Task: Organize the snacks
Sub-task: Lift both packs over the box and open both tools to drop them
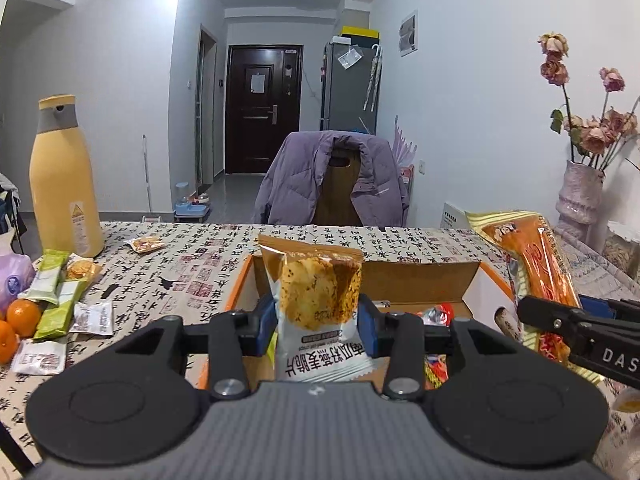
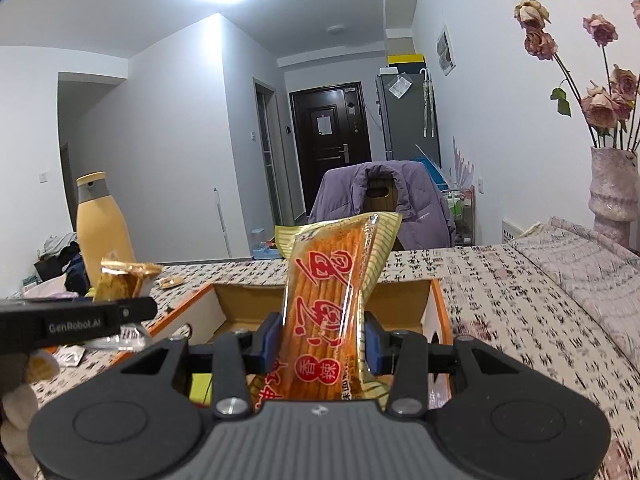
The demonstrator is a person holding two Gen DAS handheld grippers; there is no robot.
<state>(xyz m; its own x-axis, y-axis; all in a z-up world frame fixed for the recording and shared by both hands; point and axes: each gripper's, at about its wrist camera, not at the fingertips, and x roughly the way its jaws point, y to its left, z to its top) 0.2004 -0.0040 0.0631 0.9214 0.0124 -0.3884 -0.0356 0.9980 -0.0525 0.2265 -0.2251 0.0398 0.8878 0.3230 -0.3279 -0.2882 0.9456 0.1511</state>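
My left gripper is shut on a crisp snack packet, held upright over the open cardboard box. My right gripper is shut on a long orange spicy-strip packet, also held above the box. The orange packet and right gripper show at the right of the left wrist view. The crisp packet and left gripper show at the left of the right wrist view. The box holds some red-wrapped snacks.
Loose snack packets, oranges and a yellow bottle lie on the left of the patterned tablecloth. A small packet lies farther back. A vase of dried roses stands right. A chair with a purple jacket is behind the table.
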